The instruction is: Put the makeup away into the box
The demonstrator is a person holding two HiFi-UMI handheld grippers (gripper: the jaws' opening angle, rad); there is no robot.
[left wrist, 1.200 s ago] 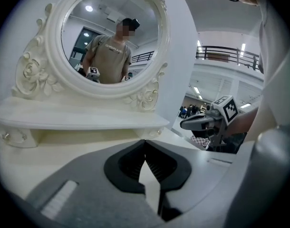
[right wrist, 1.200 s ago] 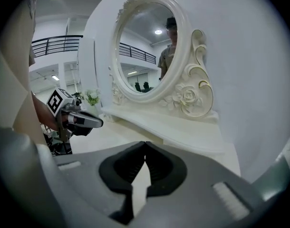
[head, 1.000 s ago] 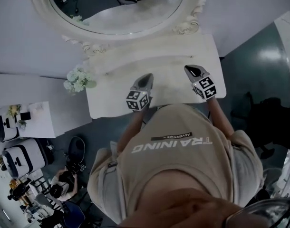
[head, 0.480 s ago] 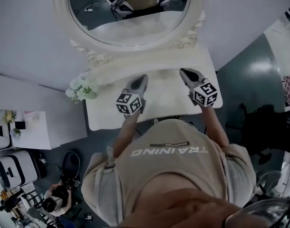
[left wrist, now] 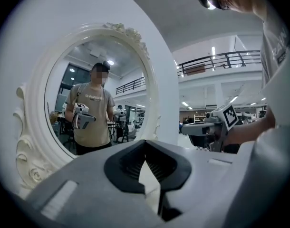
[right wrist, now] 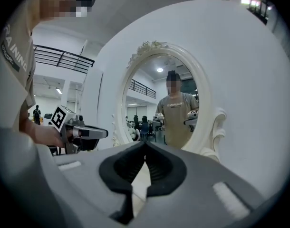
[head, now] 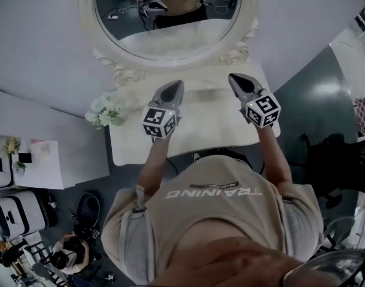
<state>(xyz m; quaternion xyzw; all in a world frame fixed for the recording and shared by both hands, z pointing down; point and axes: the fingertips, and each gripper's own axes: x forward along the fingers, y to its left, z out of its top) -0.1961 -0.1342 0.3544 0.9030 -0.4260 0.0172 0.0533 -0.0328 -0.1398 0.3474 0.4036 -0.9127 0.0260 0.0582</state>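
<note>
I see no makeup and no box in any view. My left gripper (head: 175, 87) and right gripper (head: 235, 79) hover side by side above a white dressing table (head: 131, 147). Both point level at the oval mirror (head: 170, 23). In the left gripper view the jaws (left wrist: 145, 144) meet at their tips with nothing between them. The right gripper's jaws (right wrist: 145, 146) are also shut and hold nothing. Each gripper view shows the other gripper off to the side, the right gripper (left wrist: 197, 128) and the left gripper (right wrist: 95, 133). The mirror (left wrist: 95, 99) reflects the person holding both.
A bunch of white flowers (head: 103, 111) stands at the table's left corner. The ornate white mirror frame (head: 128, 73) rises behind the table against a white wall. A lower white side table (head: 42, 160) with small items stands at the left. Dark floor lies to the right.
Both grippers have risen together above the table and now sit nearer the mirror in the head view. Their jaws have stayed shut.
</note>
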